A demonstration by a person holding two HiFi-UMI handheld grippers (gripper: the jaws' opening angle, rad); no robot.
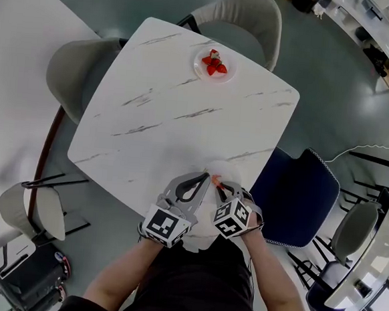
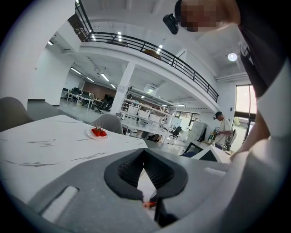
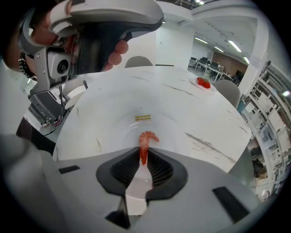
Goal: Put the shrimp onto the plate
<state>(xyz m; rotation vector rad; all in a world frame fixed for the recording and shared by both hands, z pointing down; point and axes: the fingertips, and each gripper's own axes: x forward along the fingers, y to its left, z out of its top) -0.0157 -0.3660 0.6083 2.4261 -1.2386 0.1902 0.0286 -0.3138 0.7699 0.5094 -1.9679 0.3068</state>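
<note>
– Right gripper view first: what do the jaws hold?
– The right gripper [image 3: 143, 155] is pinching the shrimp [image 3: 148, 137] by its tail. The curled end sticks out over the white plate [image 3: 104, 113].
– Where is that plate?
– At the near corner of the table [image 1: 151, 108], close to the person.
– And the left gripper [image 1: 205, 179]?
– Its jaws are pressed together with nothing in them. It is just beside the right one.
– Anything farther away?
– A small plate [image 1: 202, 70] with red food [image 1: 214, 63] sits by the far edge. A grey chair [image 1: 252, 15] stands behind it.
</note>
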